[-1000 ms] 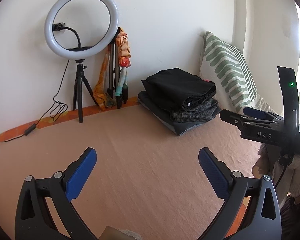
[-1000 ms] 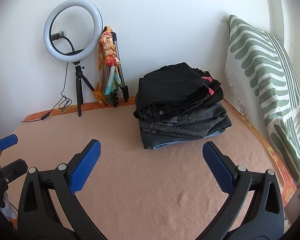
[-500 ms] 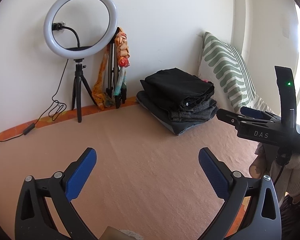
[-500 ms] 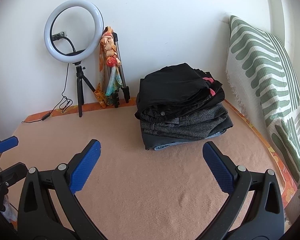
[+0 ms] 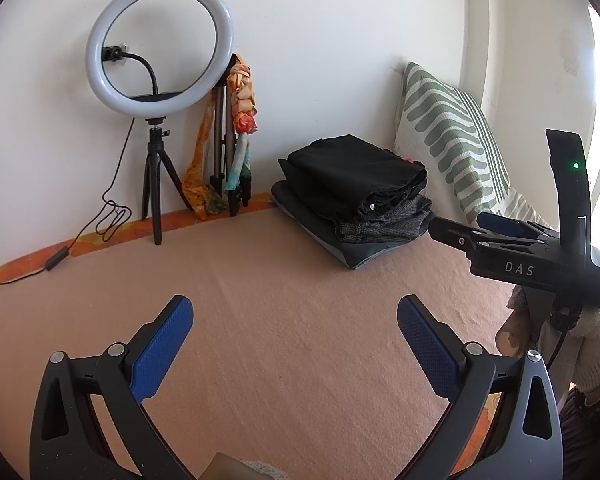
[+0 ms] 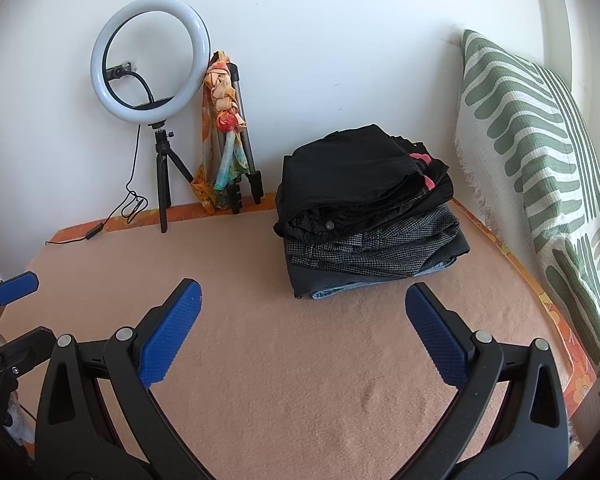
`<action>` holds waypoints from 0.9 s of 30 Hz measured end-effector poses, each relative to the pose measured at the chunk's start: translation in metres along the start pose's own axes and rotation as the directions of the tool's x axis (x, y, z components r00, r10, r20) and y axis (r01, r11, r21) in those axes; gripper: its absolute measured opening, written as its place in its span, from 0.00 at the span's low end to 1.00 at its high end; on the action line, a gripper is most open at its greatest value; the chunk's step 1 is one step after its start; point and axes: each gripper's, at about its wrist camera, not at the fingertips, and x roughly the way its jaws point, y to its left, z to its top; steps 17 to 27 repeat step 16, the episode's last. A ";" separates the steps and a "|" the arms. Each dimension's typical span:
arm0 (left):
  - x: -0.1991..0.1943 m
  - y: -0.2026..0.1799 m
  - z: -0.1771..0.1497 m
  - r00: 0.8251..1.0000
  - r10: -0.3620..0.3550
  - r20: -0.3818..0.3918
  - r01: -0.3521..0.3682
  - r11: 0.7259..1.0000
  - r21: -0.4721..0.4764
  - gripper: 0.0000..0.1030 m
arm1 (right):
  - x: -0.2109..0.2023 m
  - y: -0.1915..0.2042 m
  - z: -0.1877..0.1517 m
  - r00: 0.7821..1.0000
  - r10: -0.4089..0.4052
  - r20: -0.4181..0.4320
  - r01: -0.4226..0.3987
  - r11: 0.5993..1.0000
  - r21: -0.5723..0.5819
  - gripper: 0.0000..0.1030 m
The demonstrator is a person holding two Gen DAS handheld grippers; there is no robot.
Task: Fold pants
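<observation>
A stack of folded pants (image 5: 356,200) lies at the far right of the peach blanket (image 5: 280,300), black pair on top, checked and grey pairs below; it also shows in the right wrist view (image 6: 368,212). My left gripper (image 5: 294,344) is open and empty, low over the blanket. My right gripper (image 6: 302,332) is open and empty, short of the stack. The right gripper's body (image 5: 532,256) shows at the right of the left wrist view. A blue fingertip of the left gripper (image 6: 16,286) shows at the left edge of the right wrist view.
A ring light on a small tripod (image 5: 156,80) and a folded tripod with a colourful scarf (image 5: 236,132) stand against the back wall. A green striped pillow (image 6: 540,168) leans at the right. A cable (image 5: 60,256) runs along the blanket's far left edge.
The left wrist view has shifted slightly; the stack and the right gripper's body sit a little further left in it. Both grippers stay open and empty.
</observation>
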 end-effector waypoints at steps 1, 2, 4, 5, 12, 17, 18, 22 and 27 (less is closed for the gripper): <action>0.000 0.000 0.000 1.000 0.001 -0.002 -0.001 1.000 0.000 0.99 | 0.000 0.000 0.000 1.000 -0.002 0.000 0.002 1.000 0.000 1.00; 0.001 0.000 0.000 1.000 0.001 -0.003 -0.001 1.000 0.000 0.99 | 0.000 0.000 0.000 1.000 -0.002 0.000 0.002 1.000 -0.001 1.00; 0.001 0.000 -0.001 1.000 0.005 -0.001 -0.005 1.000 0.000 0.99 | -0.001 0.000 -0.001 1.000 -0.002 0.000 0.002 1.000 0.001 1.00; 0.000 0.000 -0.002 1.000 0.007 0.001 -0.007 1.000 0.002 0.99 | -0.001 0.000 -0.001 1.000 -0.003 0.000 0.003 1.000 0.001 1.00; -0.001 -0.004 -0.004 1.000 0.008 0.017 -0.008 0.999 0.034 0.99 | 0.003 0.002 -0.003 1.000 0.003 -0.006 -0.003 1.000 -0.001 1.00; 0.000 -0.001 -0.004 1.000 0.004 0.005 -0.005 1.000 0.022 0.99 | 0.005 0.002 -0.006 1.000 0.007 -0.012 -0.007 1.000 0.005 1.00; 0.000 -0.001 -0.004 1.000 0.004 0.005 -0.005 1.000 0.022 0.99 | 0.005 0.002 -0.006 1.000 0.007 -0.012 -0.007 1.000 0.005 1.00; 0.000 -0.001 -0.004 1.000 0.004 0.005 -0.005 1.000 0.022 0.99 | 0.005 0.002 -0.006 1.000 0.007 -0.012 -0.007 1.000 0.005 1.00; 0.000 -0.001 -0.004 1.000 0.004 0.005 -0.005 1.000 0.022 0.99 | 0.005 0.002 -0.006 1.000 0.007 -0.012 -0.007 1.000 0.005 1.00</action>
